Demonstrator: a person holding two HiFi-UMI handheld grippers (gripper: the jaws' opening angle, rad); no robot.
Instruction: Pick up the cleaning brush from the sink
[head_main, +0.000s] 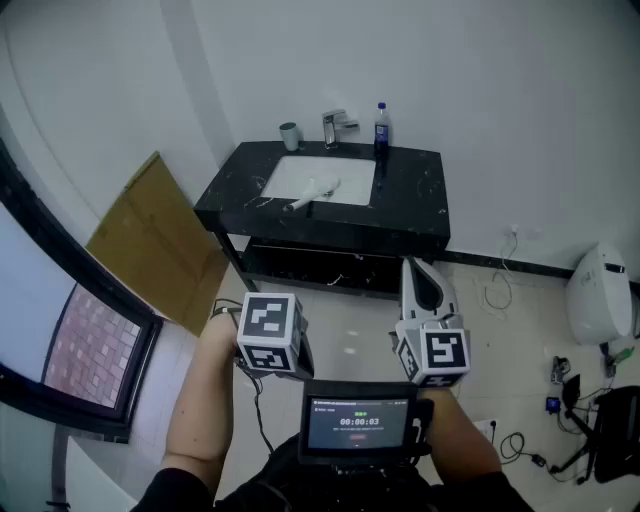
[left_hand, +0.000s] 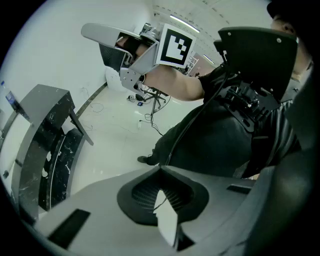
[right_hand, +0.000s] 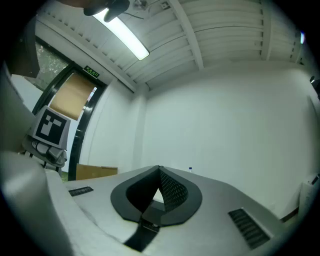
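Reaching in with left gripper (left_hand: 160, 169) and right gripper (right_hand: 159, 171) both shut tight and empty could merely shove the cleaning brush (head_main: 313, 193) across the front-left corner of the sink (head_main: 347, 171) onto the worktop (head_main: 414, 201)

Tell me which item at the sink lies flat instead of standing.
The white cleaning brush, lying in the sink; the cup and the bottle stand upright on the black counter behind it.

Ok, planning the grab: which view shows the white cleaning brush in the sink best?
The head view: the white cleaning brush lies in the white sink basin, seen from above. The left gripper view shows only the black counter edge-on, no brush. The right gripper view faces the wall and misses it.
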